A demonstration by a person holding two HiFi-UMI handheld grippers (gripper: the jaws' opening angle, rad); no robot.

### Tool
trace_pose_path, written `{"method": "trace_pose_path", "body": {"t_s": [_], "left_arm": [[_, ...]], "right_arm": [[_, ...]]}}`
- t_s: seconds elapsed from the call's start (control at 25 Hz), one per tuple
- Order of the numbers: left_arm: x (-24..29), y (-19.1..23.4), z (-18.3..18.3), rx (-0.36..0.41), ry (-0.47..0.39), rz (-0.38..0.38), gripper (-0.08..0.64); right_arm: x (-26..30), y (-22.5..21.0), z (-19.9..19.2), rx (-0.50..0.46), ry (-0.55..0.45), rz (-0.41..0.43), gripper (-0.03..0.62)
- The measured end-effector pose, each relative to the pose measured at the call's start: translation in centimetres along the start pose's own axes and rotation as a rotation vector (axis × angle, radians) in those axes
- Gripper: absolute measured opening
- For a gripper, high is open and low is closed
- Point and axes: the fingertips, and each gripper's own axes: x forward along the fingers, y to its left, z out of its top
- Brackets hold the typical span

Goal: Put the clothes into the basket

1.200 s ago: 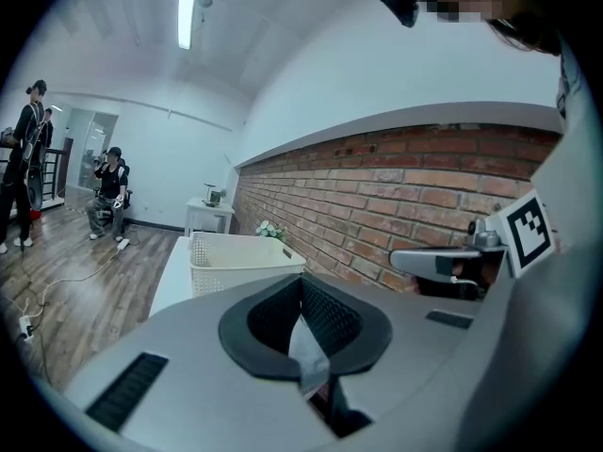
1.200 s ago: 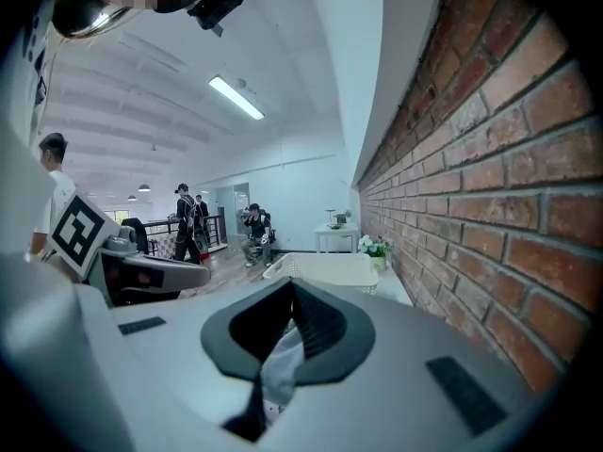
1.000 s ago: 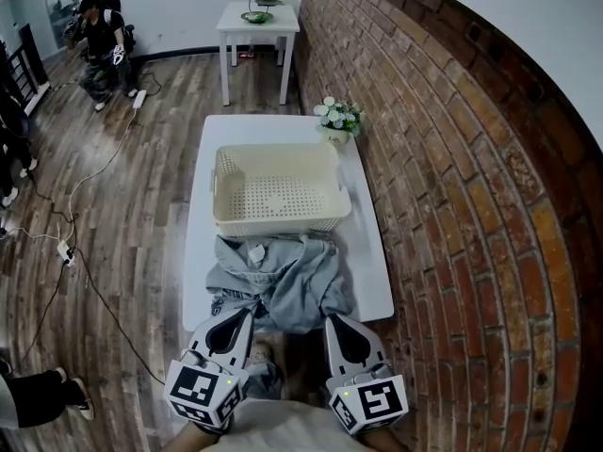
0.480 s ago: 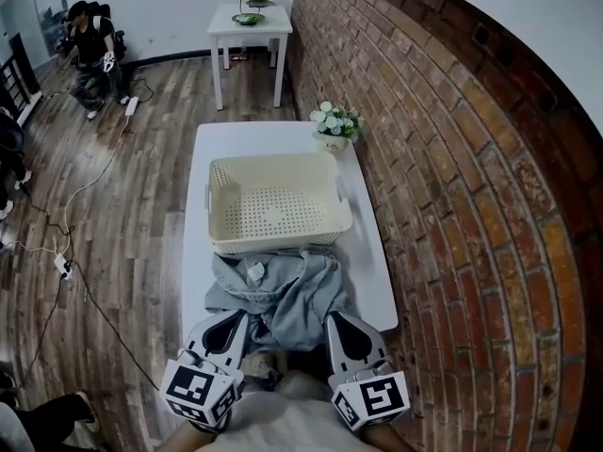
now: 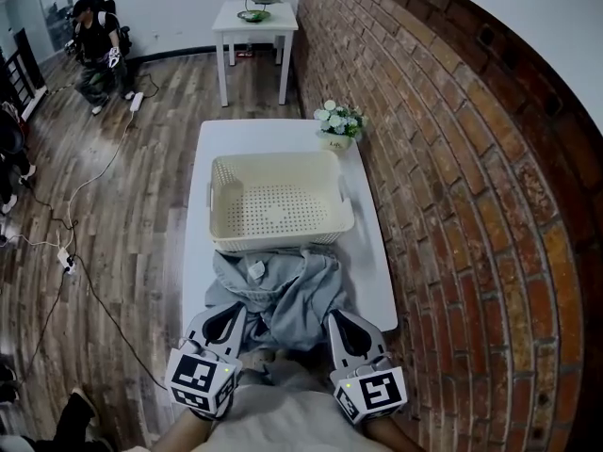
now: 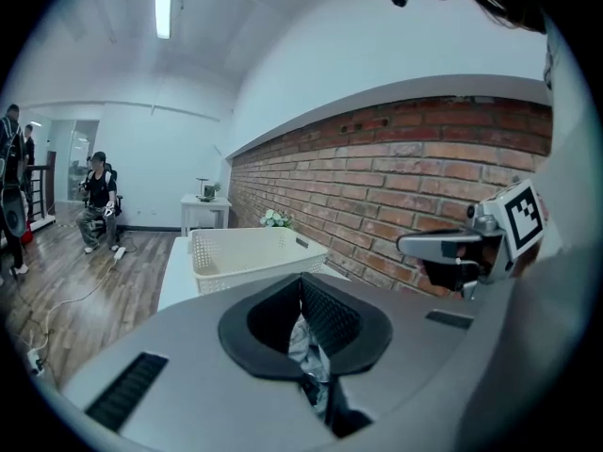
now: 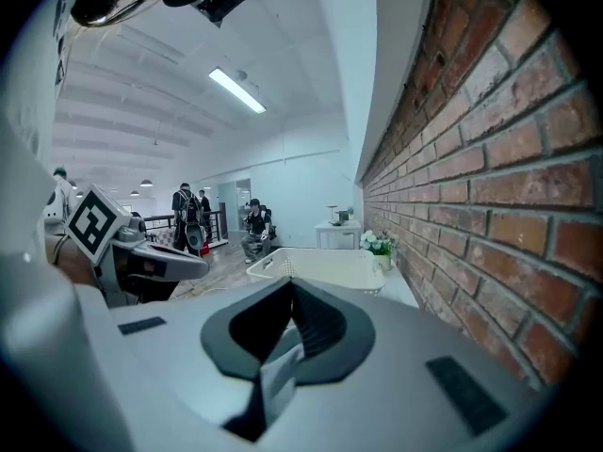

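Hardly anything has moved: left gripper [image 5: 230,316] and right gripper [image 5: 337,322] stay clamped on the grey clothes [image 5: 283,288], basket [image 5: 280,241] empty (nothing delivered yet).

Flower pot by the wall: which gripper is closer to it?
Right. The flower pot stands at the far right corner of the table. The right gripper is at the near right, the left gripper at the near left, farther off. Both grip the grey garment.

One basket [image 5: 283,241], one grey garment [image 5: 292,295], one flower pot [image 5: 336,128], two tables [image 5: 273,132] [image 5: 280,23], two tongs [image 5: 238,309] [image 5: 333,314].
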Motion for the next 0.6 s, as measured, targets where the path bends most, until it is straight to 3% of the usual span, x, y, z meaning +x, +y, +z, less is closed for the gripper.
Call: {"method": "trace_pose_path", "body": {"t_s": [0.16, 0.28, 0.52, 0.6], "left_arm": [[0.4, 0.2, -0.6, 0.037, -0.008, -0.016, 0.011], [0.6, 0.9, -1.4, 0.075, 0.017, 0.014, 0.012], [1.4, 1.9, -3.6, -0.006, 0.085, 0.014, 0.018], [1.7, 2.2, -4.2, -0.025, 0.107, 0.008, 0.099]], "right_arm": [[0.5, -0.3, -0.2, -0.016, 0.001, 0.01, 0.008], [0.9, -0.3, -0.6, -0.029, -0.002, 0.02, 0.008], [1.5, 0.2, -2.0, -0.03, 0.026, 0.055, 0.014], [1.7, -0.1, -2.6, -0.029, 0.042, 0.049, 0.077]]}}
